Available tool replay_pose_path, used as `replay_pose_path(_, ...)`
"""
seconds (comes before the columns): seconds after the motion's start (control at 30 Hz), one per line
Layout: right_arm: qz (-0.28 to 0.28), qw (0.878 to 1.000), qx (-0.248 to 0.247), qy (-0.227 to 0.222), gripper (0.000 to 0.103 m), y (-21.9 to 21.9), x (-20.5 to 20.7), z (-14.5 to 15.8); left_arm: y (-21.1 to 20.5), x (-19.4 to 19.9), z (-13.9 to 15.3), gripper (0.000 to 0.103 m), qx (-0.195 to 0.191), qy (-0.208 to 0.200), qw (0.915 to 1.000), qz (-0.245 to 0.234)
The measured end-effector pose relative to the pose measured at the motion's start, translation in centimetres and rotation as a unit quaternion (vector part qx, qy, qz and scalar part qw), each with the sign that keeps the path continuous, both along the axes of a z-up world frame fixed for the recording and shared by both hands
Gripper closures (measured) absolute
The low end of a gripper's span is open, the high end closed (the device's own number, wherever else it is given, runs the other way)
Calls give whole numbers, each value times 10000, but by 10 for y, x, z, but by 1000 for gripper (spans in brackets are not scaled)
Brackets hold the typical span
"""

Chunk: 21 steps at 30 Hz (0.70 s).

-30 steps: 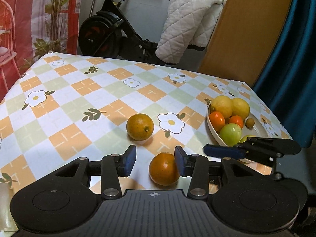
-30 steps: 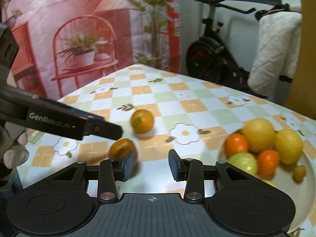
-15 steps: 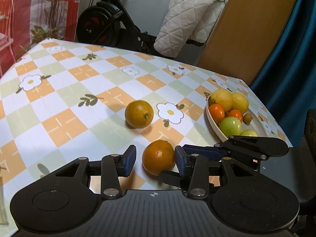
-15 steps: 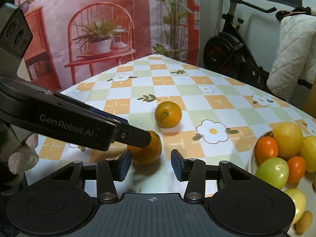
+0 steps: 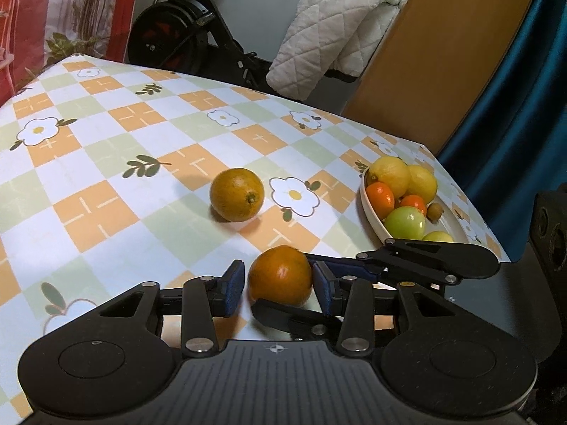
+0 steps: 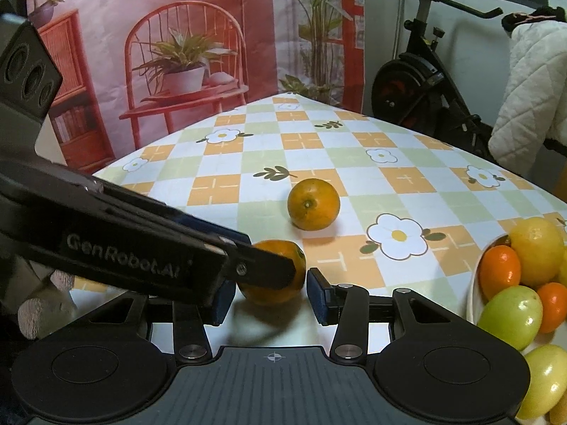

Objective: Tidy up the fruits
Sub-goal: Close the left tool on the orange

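- Orange fruit, near orange (image 5: 280,275), sits on the checked counter (image 5: 106,163) at 6 o'clock, between both sets of jaws.
- Left gripper (image 5: 279,292): jaws just closing, left pad still clear.
- Right gripper (image 6: 271,295): jaws open, gaps showing.
- Second orange (image 5: 237,194) at 12; fruit bowl (image 5: 370,209) at 3.

Black plastic left claw (image 5: 279,288), blue pads (image 5: 234,287), silver screws, white "GenRobot.AI" lettering along one finger
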State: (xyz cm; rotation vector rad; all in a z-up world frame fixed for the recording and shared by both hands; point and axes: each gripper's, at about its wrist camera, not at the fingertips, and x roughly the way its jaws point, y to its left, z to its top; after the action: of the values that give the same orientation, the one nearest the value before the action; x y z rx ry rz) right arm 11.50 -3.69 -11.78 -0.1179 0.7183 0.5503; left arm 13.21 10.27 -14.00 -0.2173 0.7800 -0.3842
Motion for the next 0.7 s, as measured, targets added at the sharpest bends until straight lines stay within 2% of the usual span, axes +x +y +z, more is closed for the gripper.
replay_pose_path(0.07,-27,10000,0,-41,63,0,-1,0,-4,-2,1,61,96,-62,9999,-33)
replay_pose_path(0.37,-289,9992,149,-234,65,-17,-12,4,-17,-8,8,62,45,-221,9996,-186)
replay_pose_path(0.7,-400,9987,304,-107,63,-31,-19,0,-28,-11,5,60,193,-139,9994,-241)
